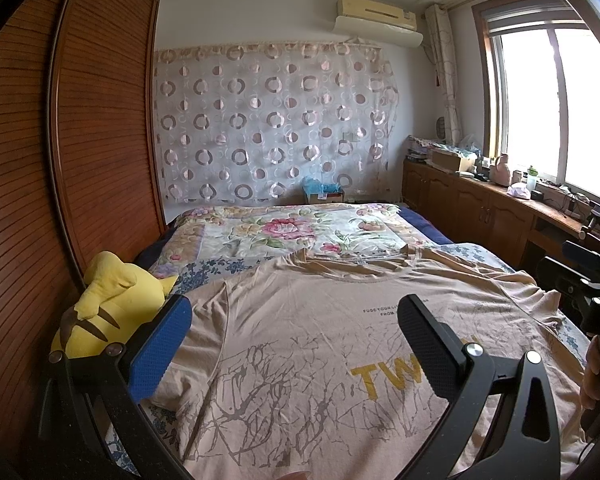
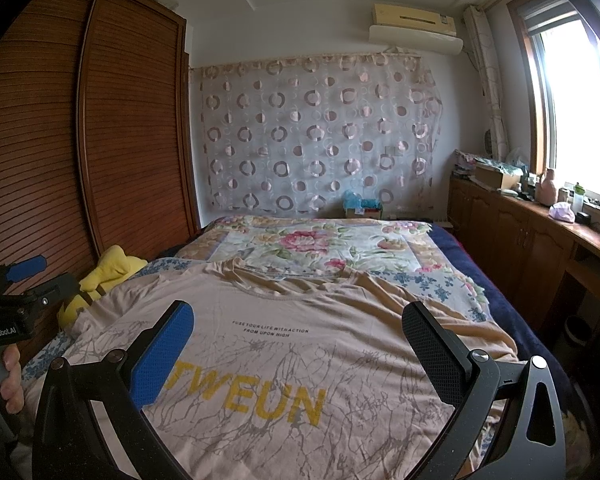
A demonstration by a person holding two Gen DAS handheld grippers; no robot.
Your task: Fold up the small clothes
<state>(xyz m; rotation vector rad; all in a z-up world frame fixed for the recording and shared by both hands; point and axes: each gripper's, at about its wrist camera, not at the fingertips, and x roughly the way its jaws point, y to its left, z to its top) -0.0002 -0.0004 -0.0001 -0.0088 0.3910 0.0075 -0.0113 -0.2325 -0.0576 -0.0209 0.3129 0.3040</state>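
Observation:
A beige T-shirt (image 1: 300,340) (image 2: 292,344) with yellow lettering and a grey branch print lies spread face up on the bed, collar toward the far end. My left gripper (image 1: 296,316) hovers open above its left half, nothing between the blue and black pads. My right gripper (image 2: 300,324) hangs open over the shirt's chest, also empty. Each gripper shows at the edge of the other's view: the right gripper (image 1: 588,292) at the right edge of the left wrist view, the left gripper (image 2: 16,284) at the left edge of the right wrist view, held by a hand (image 2: 8,376).
A yellow plush toy (image 1: 108,304) (image 2: 104,276) lies at the shirt's left against the wooden wardrobe (image 1: 60,160). A floral quilt (image 1: 284,232) covers the bed's far half. Wooden cabinets (image 1: 480,204) with clutter run under the window on the right.

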